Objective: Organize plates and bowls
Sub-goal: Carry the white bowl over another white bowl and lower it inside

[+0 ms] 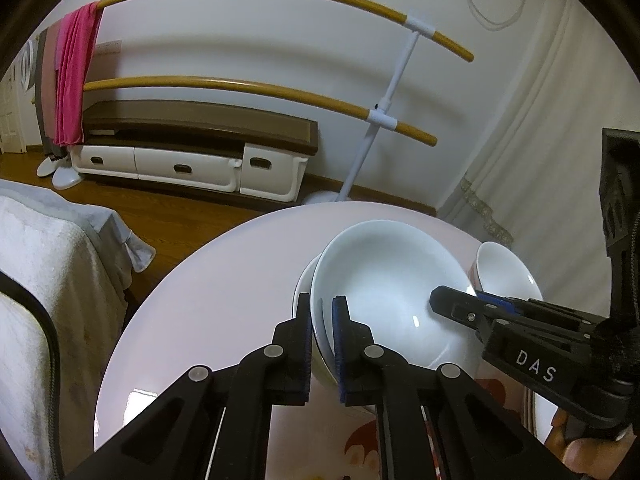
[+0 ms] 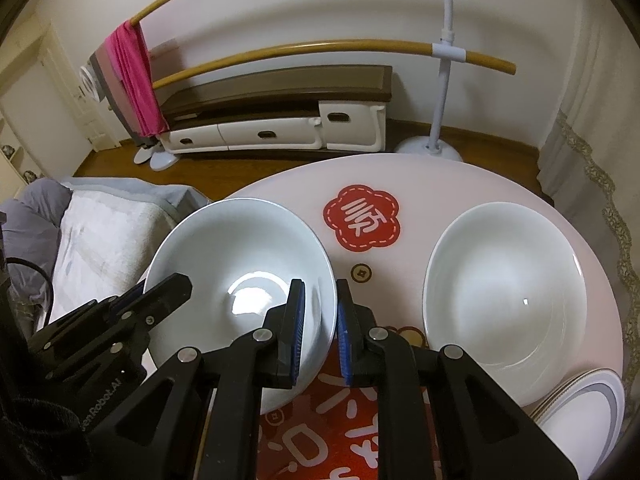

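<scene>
A large white bowl (image 1: 392,280) sits on the round table (image 1: 200,300), held at two sides. My left gripper (image 1: 322,300) is shut on its near-left rim, which passes between the blue pads. In the left wrist view my right gripper (image 1: 444,300) clamps the bowl's right rim. A second white rim (image 1: 305,280) peeks out under the bowl on the left. The right wrist view shows the same bowl (image 2: 240,248) with my right gripper (image 2: 320,282) shut on its right rim and my left gripper (image 2: 172,284) on its left rim. Another white bowl (image 2: 504,280) stands apart to the right.
A stack of grey-rimmed plates (image 2: 580,412) lies at the table's near right edge. Red printed patterns (image 2: 362,218) mark the table top. A blanket-covered bed (image 2: 112,232) is close on the left. A drying rack with a pink cloth (image 2: 136,80) and a low cabinet (image 2: 280,120) stand by the far wall.
</scene>
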{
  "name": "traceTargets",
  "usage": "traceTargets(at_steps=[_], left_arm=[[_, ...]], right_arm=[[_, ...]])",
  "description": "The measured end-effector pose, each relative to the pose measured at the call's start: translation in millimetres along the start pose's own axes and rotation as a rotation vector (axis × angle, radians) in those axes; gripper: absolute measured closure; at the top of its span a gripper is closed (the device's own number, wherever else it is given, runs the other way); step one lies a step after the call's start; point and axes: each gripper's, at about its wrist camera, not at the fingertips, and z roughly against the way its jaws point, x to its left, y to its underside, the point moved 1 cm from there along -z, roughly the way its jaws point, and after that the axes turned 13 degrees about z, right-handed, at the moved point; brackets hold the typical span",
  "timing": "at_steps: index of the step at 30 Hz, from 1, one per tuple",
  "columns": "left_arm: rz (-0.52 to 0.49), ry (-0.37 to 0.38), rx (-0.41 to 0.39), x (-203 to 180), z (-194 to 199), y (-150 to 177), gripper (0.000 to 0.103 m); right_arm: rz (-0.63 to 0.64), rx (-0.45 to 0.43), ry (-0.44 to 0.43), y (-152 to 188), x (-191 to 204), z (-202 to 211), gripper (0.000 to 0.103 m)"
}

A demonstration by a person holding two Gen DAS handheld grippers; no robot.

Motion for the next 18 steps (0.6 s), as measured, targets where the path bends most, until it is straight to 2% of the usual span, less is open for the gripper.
traceTargets(at_steps=[18], left_arm=[[0.008, 0.002, -0.003, 0.9, 3.7, 5.3, 0.098]], right_arm=[[-0.014, -0.003, 0.056, 4.1, 1.1, 3.3, 0.085]])
